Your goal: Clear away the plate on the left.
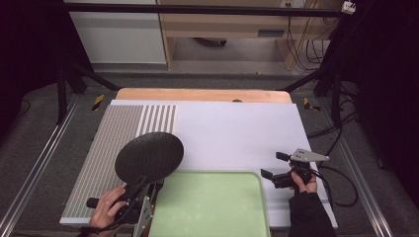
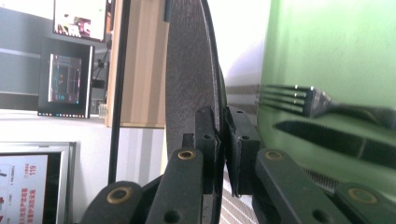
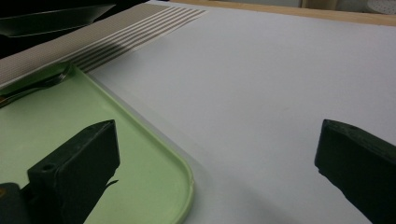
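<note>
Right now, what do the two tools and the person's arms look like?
Both are black two-jaw tools. The right tool carries a grey three-cornered plate and trails a black cable, its arm in a dark sleeve. The left tool has brass-coloured pivot pins and screw-holed pads; a grey plate sits below its hand.

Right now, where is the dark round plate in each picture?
High view: dark round plate at lower left, held by the left hand-held gripper.
Left gripper view: edge-on, centre.
Right gripper view: dark shape, top left.
Shared landmark: green tray.
</note>
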### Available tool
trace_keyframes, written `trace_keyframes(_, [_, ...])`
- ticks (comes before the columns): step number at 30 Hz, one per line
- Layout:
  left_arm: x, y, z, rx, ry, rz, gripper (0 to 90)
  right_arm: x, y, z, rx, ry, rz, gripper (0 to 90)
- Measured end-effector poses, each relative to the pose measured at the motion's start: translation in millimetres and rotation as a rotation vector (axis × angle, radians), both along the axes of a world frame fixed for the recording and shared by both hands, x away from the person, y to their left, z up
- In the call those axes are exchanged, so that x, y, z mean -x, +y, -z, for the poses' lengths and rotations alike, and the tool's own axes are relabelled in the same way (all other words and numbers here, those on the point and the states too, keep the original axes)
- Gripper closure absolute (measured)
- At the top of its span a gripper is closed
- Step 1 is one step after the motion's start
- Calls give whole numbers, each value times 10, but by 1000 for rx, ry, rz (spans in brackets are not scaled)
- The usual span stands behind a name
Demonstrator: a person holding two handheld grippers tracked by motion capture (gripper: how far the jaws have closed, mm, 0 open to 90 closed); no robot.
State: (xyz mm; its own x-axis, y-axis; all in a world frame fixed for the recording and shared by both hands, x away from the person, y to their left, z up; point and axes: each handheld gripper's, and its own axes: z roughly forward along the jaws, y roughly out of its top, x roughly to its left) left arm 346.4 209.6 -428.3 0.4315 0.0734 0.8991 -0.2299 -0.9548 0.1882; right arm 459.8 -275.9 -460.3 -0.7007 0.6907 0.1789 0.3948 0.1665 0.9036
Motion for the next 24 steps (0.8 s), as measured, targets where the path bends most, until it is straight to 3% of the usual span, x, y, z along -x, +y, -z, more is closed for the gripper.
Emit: trace_keyframes(24, [270,-332,-101,32,20,115,828,1,-2,-2,0,-2,2,4])
